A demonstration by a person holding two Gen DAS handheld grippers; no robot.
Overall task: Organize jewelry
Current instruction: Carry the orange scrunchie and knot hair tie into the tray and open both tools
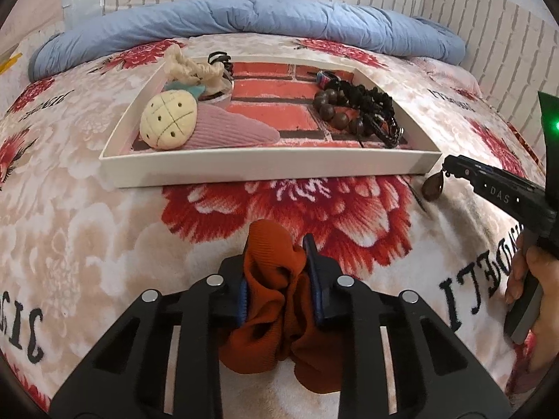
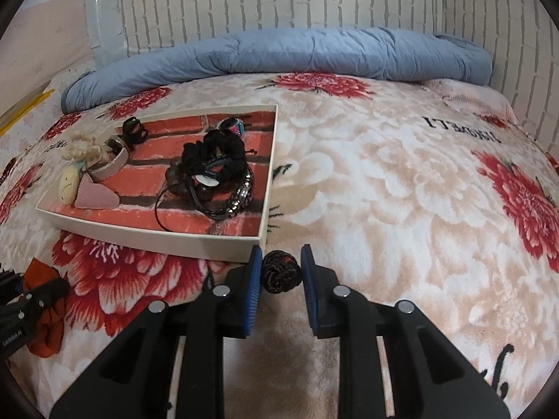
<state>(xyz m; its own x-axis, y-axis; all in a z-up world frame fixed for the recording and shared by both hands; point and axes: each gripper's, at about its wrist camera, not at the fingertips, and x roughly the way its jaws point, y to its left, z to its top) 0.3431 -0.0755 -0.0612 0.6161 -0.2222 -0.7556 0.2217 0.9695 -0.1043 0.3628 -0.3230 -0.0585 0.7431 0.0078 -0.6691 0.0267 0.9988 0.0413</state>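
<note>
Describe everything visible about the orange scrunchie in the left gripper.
The orange scrunchie is a rust-orange ring of ribbed, gathered fabric, bunched into soft folds. The left gripper has its jaws shut on its middle, blue pads pressing both sides, so one ruffle stands above the fingertips and the rest hangs below. It sits over the floral blanket, short of the white tray and outside it. From the right wrist view it shows as an orange bundle at the lower left.
</note>
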